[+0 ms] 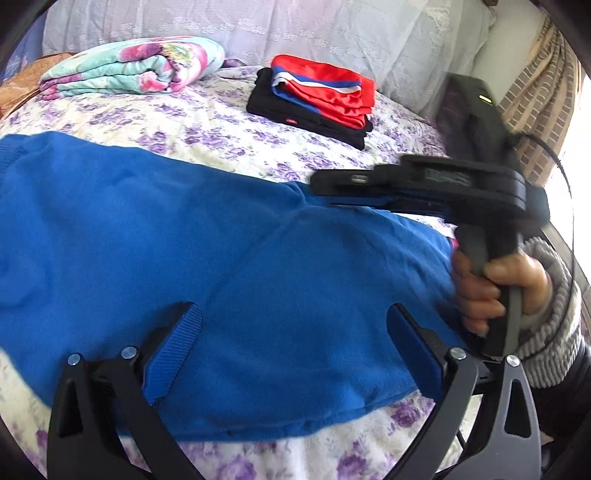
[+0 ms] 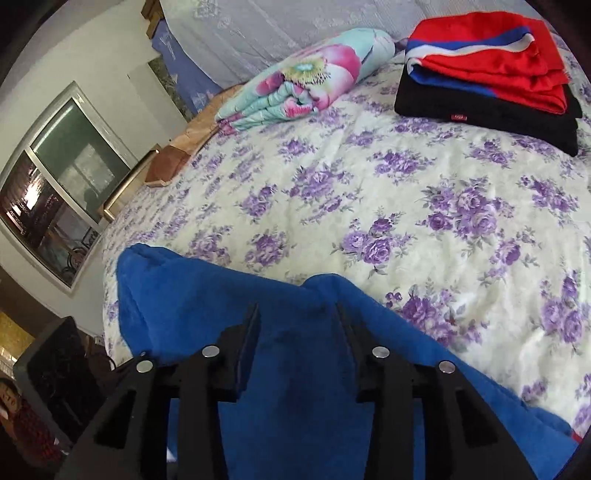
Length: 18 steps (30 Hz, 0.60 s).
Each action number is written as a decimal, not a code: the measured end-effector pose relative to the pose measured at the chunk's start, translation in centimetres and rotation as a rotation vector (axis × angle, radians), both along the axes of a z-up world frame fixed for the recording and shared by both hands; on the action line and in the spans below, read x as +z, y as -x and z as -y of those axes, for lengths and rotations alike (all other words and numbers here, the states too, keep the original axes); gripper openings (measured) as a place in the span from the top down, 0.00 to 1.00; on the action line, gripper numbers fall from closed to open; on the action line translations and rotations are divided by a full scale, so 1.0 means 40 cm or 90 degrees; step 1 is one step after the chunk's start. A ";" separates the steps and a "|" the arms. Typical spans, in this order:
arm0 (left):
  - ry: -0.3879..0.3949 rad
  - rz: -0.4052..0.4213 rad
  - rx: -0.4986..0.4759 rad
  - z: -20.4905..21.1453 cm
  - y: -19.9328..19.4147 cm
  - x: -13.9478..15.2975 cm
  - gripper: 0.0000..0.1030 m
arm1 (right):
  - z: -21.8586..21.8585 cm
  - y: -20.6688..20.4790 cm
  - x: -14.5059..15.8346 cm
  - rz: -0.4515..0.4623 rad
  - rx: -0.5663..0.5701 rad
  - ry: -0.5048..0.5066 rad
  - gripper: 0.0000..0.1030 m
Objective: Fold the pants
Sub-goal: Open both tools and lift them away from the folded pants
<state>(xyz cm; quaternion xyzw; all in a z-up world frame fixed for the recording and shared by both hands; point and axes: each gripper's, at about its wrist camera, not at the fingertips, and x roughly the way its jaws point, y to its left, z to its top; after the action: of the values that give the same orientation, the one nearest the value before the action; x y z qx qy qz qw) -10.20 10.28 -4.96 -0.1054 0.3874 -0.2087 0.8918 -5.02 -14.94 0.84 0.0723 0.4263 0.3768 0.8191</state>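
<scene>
Blue fleece pants [image 1: 155,236] lie spread on the flowered bedspread [image 1: 207,122]. My left gripper [image 1: 291,314] is open, its fingers spread just above the near part of the pants. My right gripper [image 1: 332,184] shows in the left wrist view at the right, hand-held, over the far edge of the pants; its fingers look close together there. In the right wrist view the right gripper [image 2: 295,314] has its fingers partly apart with blue fabric [image 2: 295,369] bunched between and under them. Whether it pinches the fabric is unclear.
A stack of folded clothes, red-blue on black [image 1: 317,96], sits at the far side of the bed. A rolled floral quilt [image 1: 133,66] lies at the far left. A lace-covered headboard [image 1: 258,26] is behind. The bed's edge and a window [image 2: 62,192] are left.
</scene>
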 end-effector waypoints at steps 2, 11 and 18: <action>-0.009 0.024 0.016 -0.027 0.021 0.036 0.05 | 0.045 0.059 0.014 0.020 -0.011 0.007 0.27; -0.135 0.003 0.138 -0.132 -0.008 0.007 0.05 | 0.136 0.188 -0.091 0.030 -0.016 0.006 0.04; -0.133 0.038 0.145 -0.117 0.056 0.064 0.05 | 0.133 0.194 -0.091 0.042 -0.015 0.012 0.04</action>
<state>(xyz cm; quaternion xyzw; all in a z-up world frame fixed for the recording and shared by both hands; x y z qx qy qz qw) -12.45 14.97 -2.39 -0.0492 0.3661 -0.0675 0.9268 -12.80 -20.26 -2.80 0.0571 0.4016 0.3652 0.8379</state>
